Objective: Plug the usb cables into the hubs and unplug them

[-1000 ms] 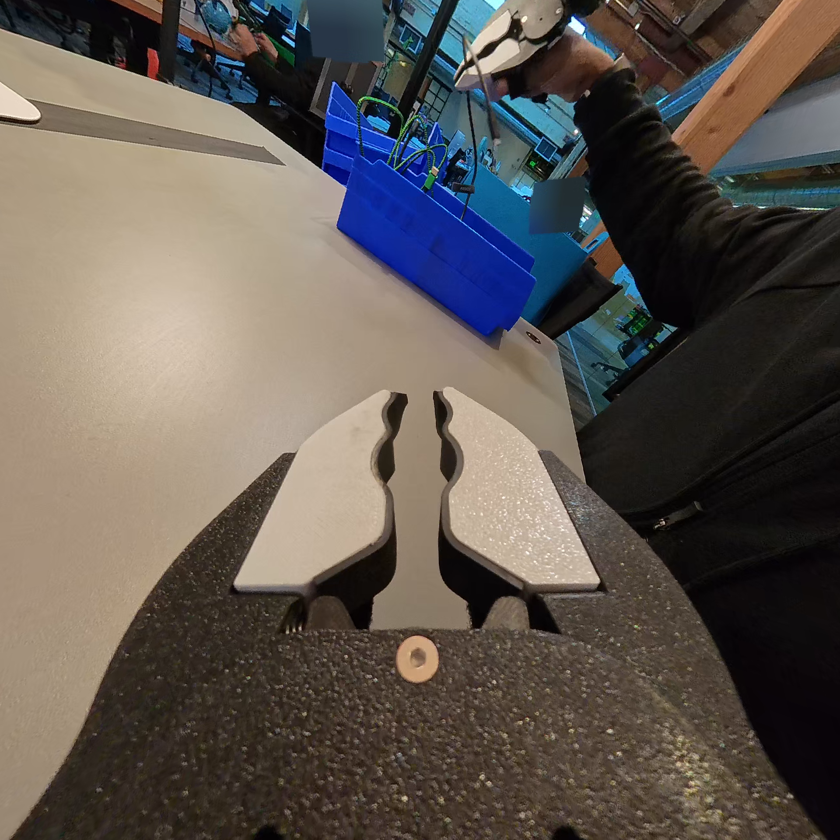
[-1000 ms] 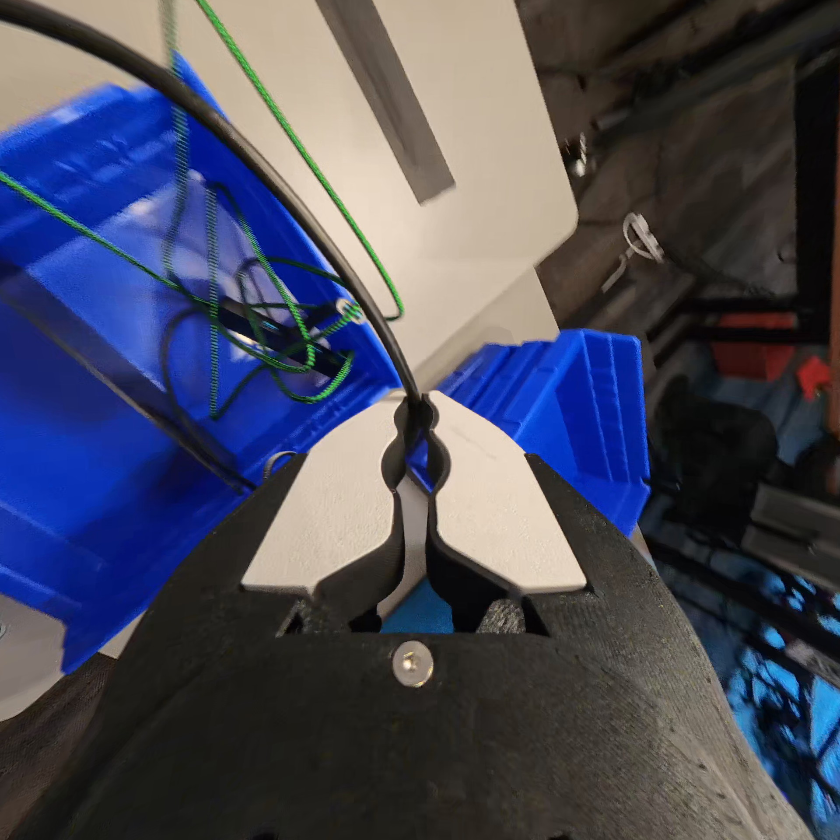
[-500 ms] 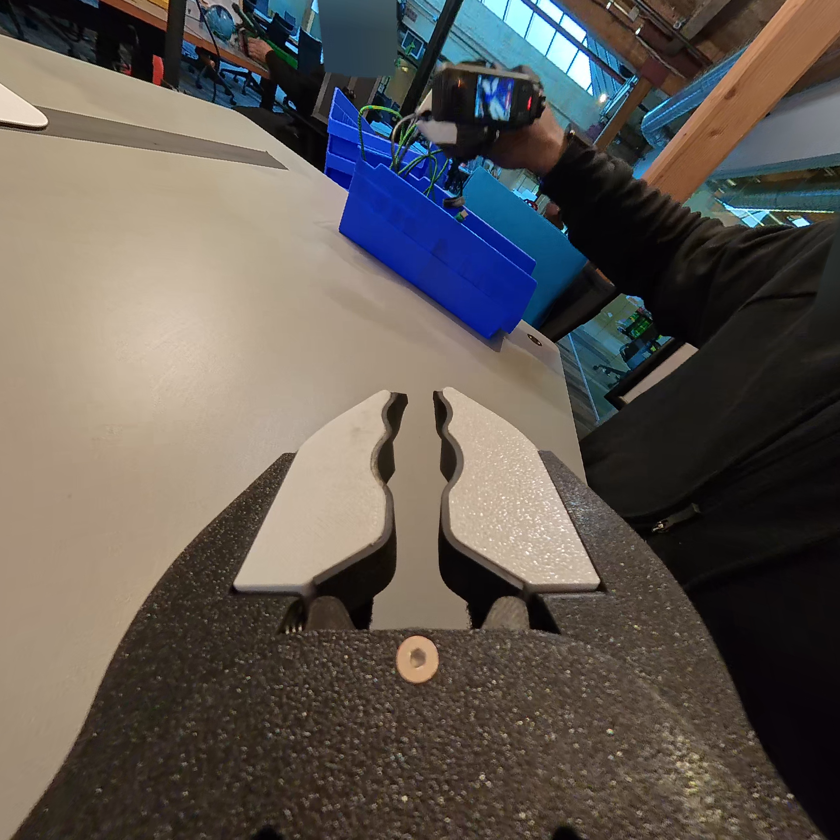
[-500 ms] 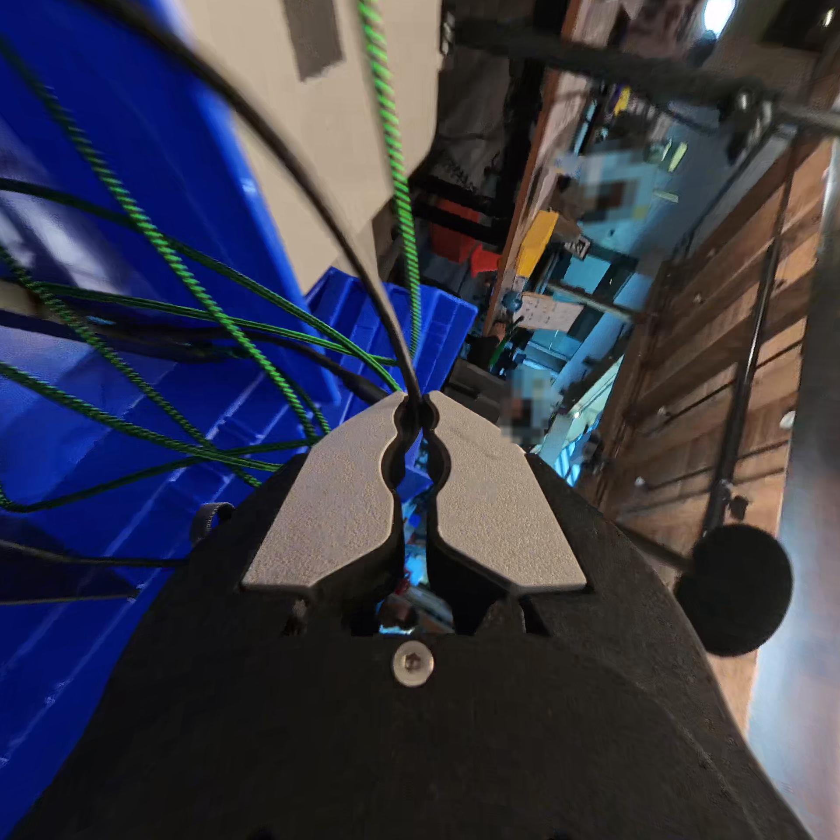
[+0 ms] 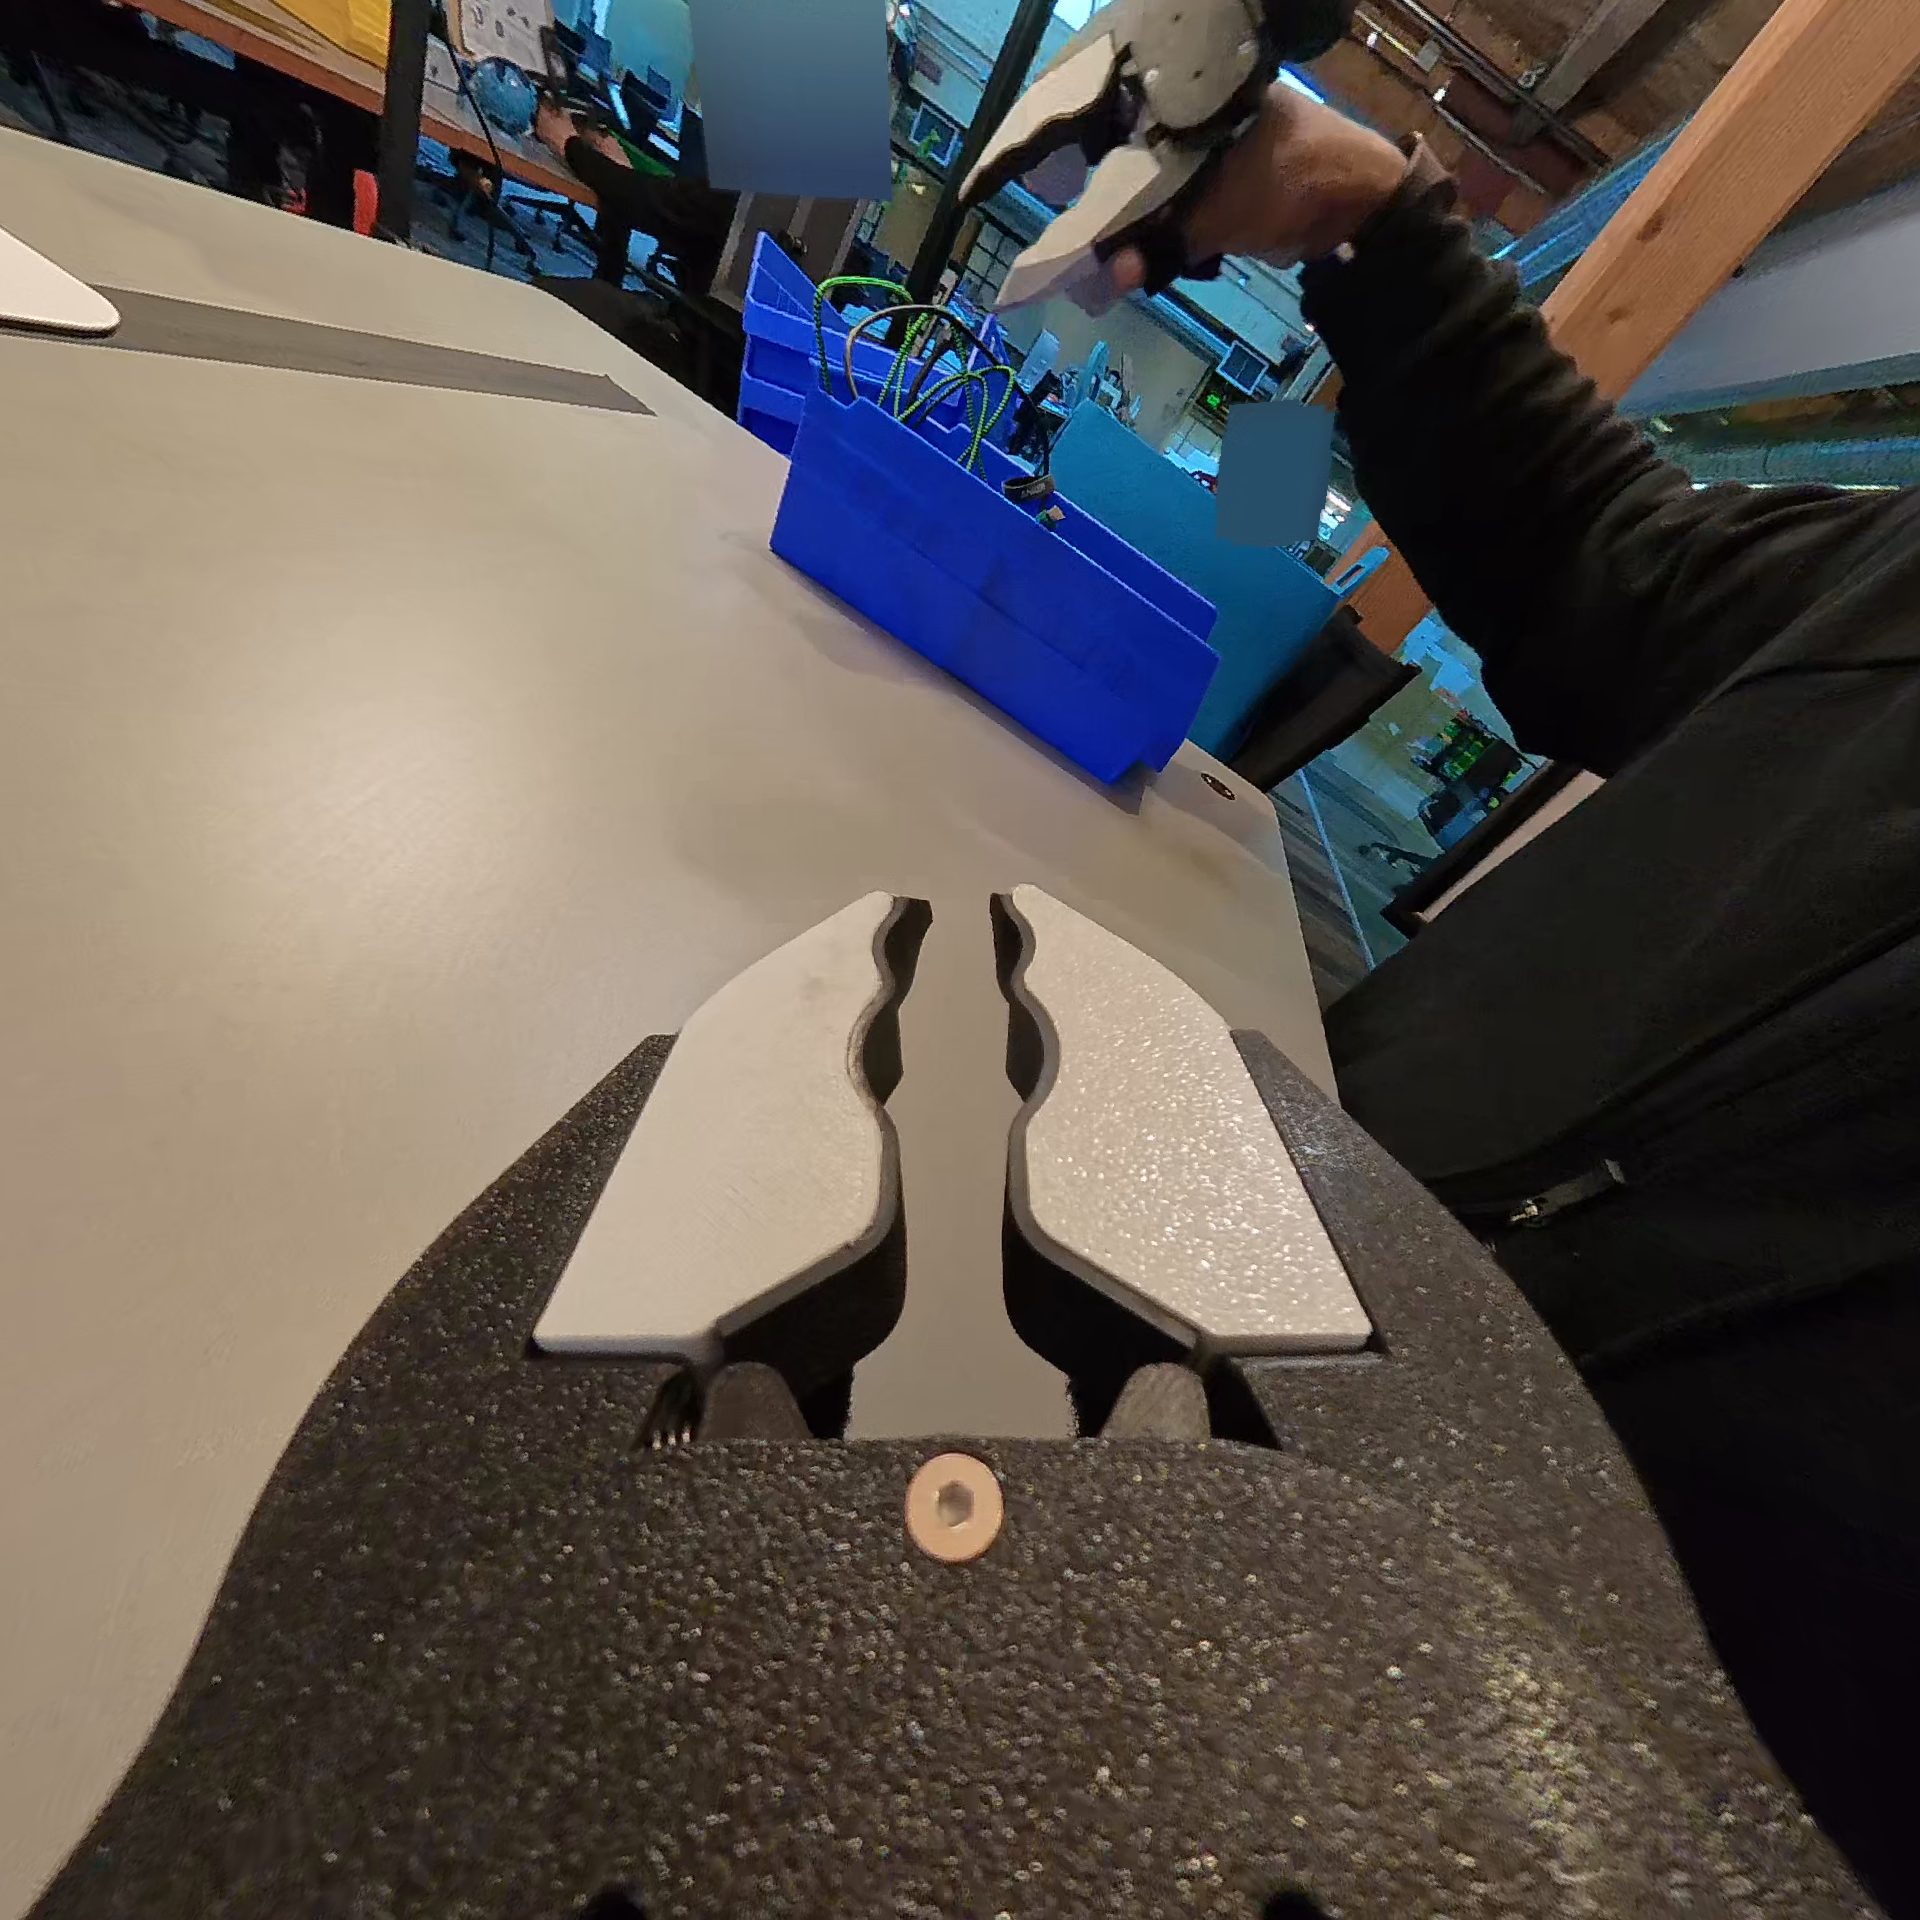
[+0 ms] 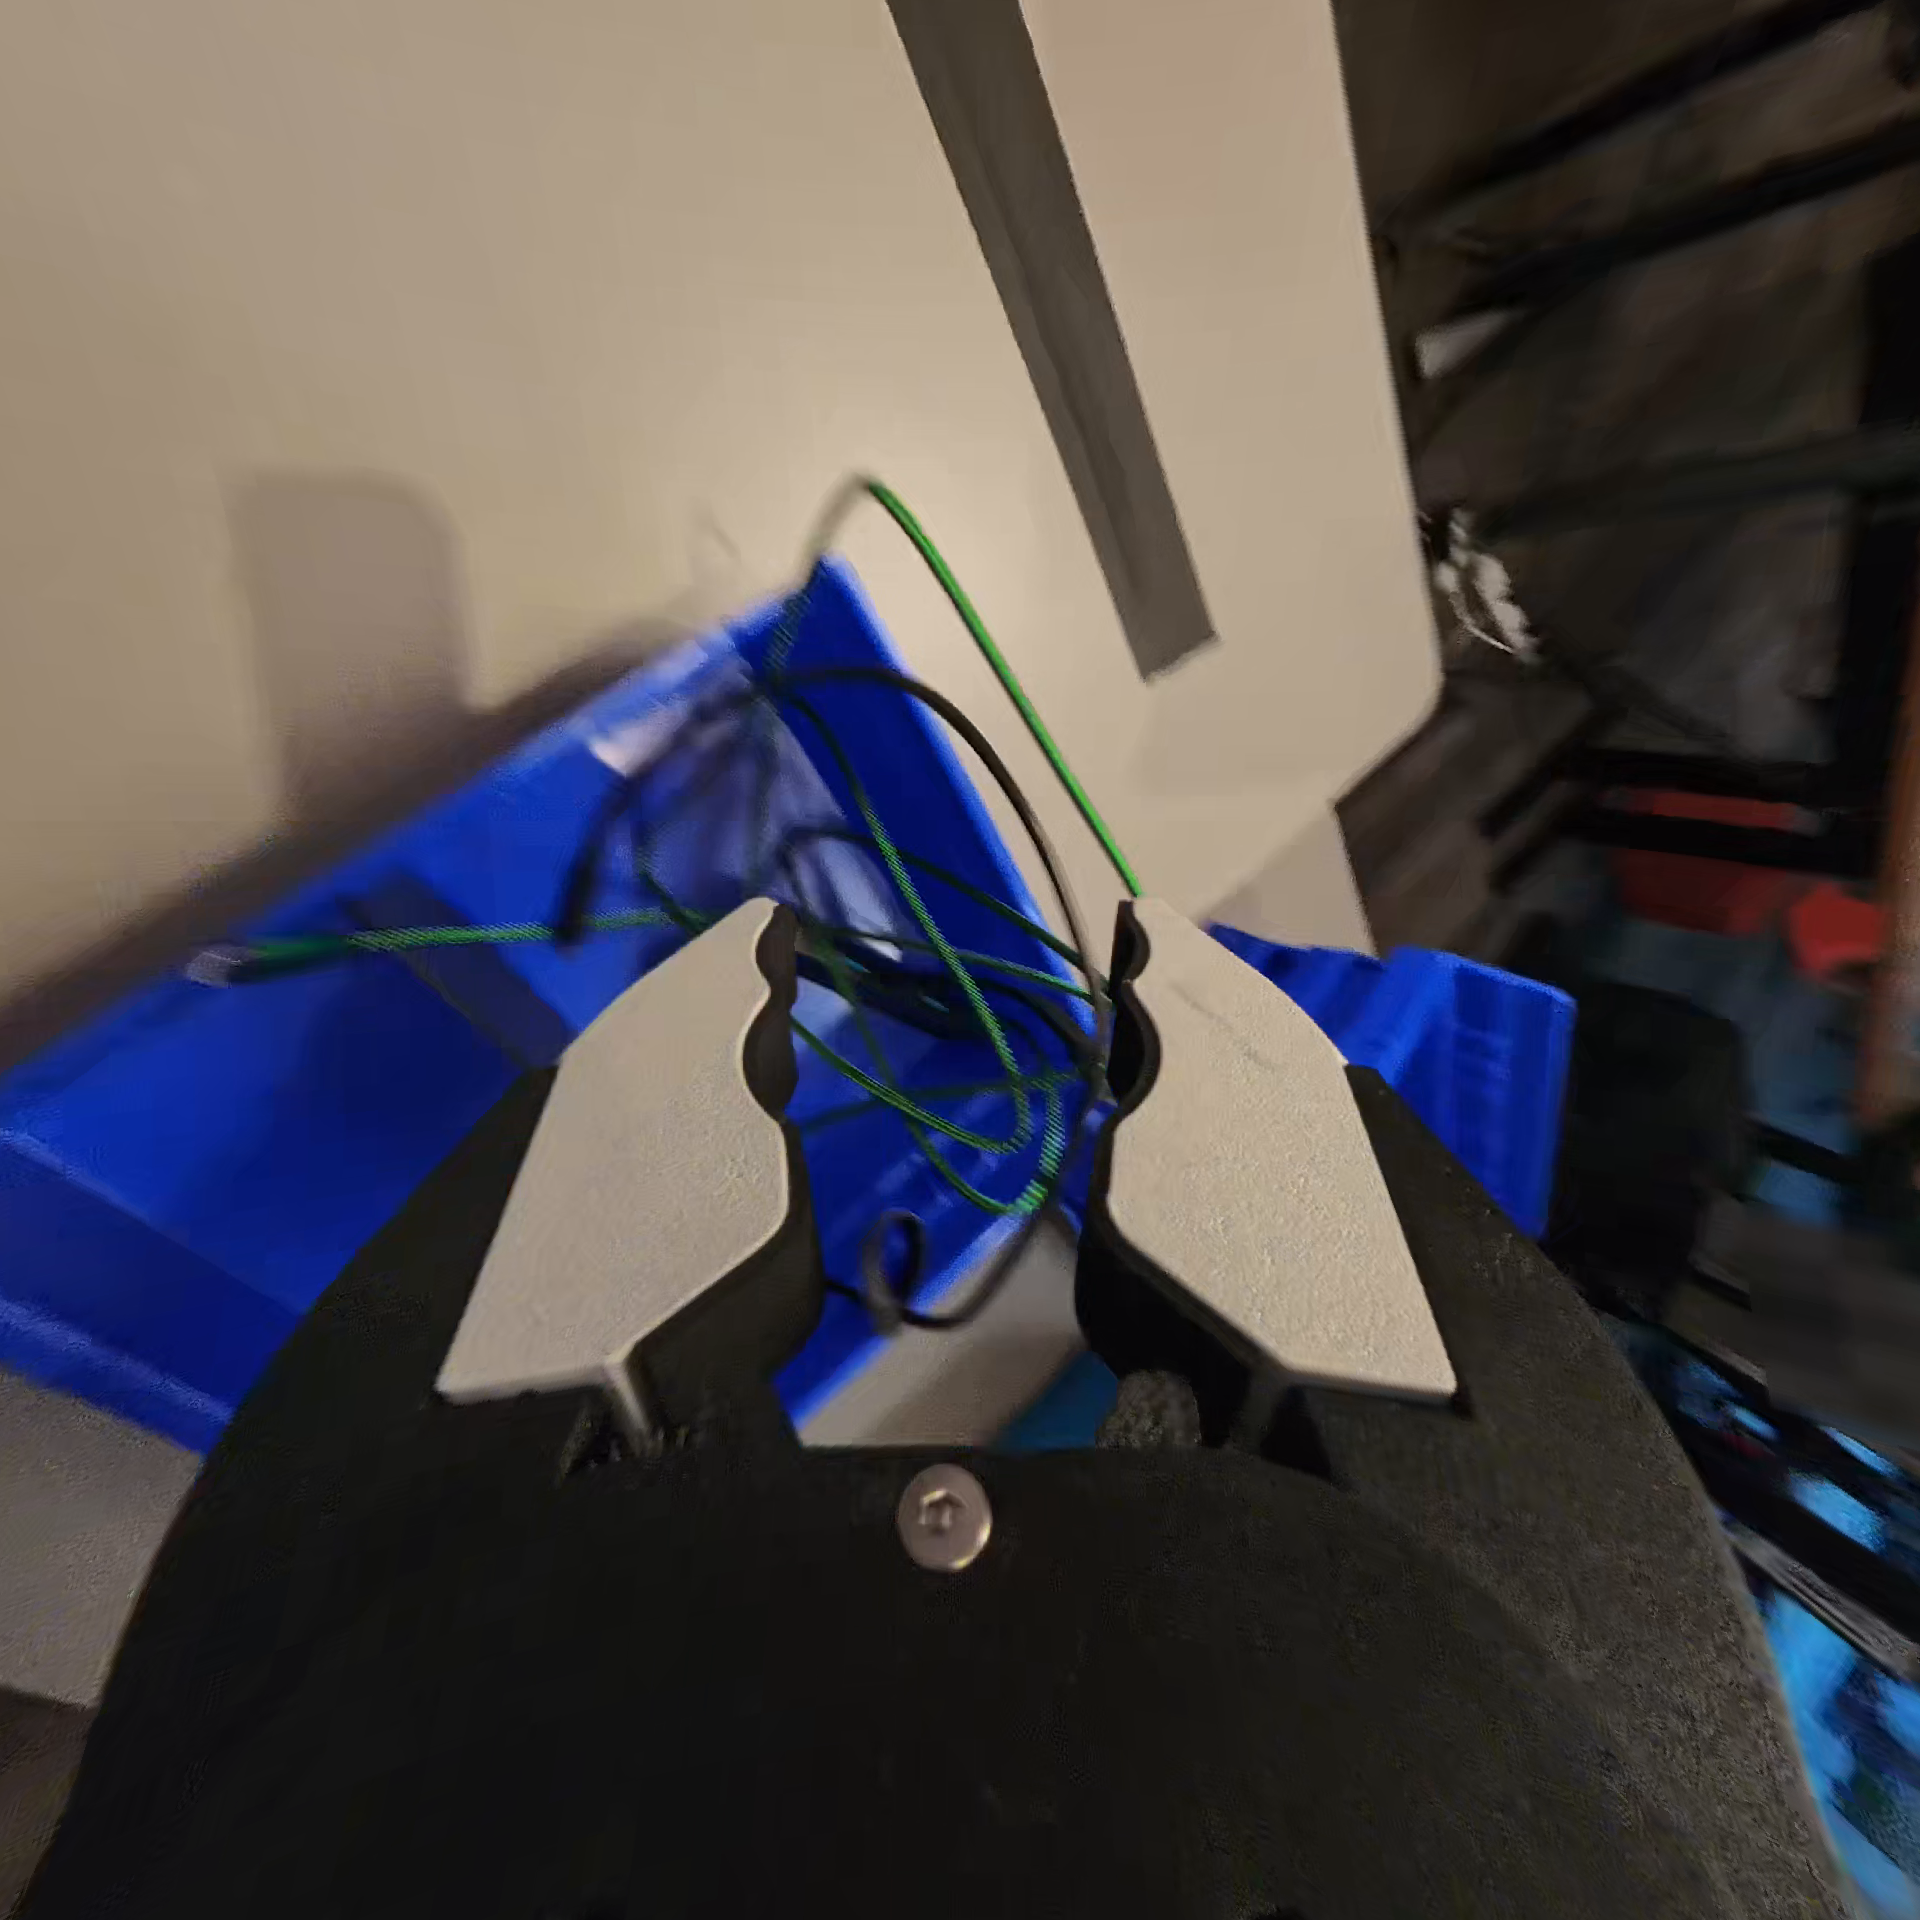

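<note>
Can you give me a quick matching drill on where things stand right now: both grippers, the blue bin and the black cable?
Things:
1. left gripper
2. right gripper
3. blue bin
4. black cable

States:
A. fingers wide apart, above the bin
B. looping out of the bin, ungripped
C. low over bare table, narrow gap, holding nothing
D. on the table, cables inside

Pairs: 1-C, 2-A, 3-D, 4-B

The right gripper point(image 6: 945, 920), which a second ago pinched the black cable point(image 6: 1023, 821) between its tips, now has its fingers spread wide with nothing between them. The black cable has dropped back among the green cables point(image 6: 935, 1039) in the blue bin point(image 6: 312, 1122), and the gripper has lifted above it.
</note>
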Motion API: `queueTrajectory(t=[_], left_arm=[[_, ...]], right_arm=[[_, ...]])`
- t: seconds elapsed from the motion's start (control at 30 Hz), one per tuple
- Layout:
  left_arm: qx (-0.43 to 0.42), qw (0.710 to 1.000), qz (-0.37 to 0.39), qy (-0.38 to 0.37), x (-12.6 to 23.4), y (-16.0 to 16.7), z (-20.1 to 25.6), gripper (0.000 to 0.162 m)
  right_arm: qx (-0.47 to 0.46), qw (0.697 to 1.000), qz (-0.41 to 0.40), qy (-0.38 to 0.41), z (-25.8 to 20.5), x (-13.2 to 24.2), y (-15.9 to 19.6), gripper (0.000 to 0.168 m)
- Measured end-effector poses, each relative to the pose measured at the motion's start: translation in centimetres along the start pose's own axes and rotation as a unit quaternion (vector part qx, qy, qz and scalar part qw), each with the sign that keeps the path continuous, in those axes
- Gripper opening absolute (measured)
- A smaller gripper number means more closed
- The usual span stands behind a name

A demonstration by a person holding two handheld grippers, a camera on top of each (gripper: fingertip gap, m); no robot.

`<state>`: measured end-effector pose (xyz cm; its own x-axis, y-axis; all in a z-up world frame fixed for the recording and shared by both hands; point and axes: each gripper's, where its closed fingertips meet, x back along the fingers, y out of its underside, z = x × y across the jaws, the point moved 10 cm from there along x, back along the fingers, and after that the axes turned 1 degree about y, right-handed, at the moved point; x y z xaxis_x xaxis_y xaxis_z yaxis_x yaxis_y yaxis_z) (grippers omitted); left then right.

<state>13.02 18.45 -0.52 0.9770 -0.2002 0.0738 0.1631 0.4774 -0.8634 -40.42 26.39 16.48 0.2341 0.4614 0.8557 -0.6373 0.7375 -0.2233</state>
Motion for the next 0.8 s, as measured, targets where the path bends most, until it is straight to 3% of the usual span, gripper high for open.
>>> queueTrajectory(t=[0.1,0.23,0.43,0.63,0.8], left_arm=[[0.005,1.000,-0.001,-0.025,0.0,0.1,0.0,0.016],[0.017,0.998,-0.009,-0.061,0.1,0.3,0.2,0.020],[0.052,0.991,-0.016,-0.119,1.9,-0.4,1.8,0.030],[0.033,0.983,-0.021,-0.179,6.2,-4.2,5.5,0.040],[-0.031,0.951,-0.012,-0.306,12.7,-9.6,6.3,0.043]], right_arm=[[-0.061,0.990,0.092,-0.093,-3.3,1.2,-3.0,0.055],[-0.125,0.960,0.170,-0.181,-11.1,1.3,-7.2,0.054],[-0.195,0.909,0.245,-0.276,-22.3,-2.0,-10.8,0.049],[-0.238,0.889,0.257,-0.296,-26.0,-7.6,-11.9,0.055],[-0.198,0.919,0.255,-0.226,-25.9,-9.9,-12.2,0.055]])
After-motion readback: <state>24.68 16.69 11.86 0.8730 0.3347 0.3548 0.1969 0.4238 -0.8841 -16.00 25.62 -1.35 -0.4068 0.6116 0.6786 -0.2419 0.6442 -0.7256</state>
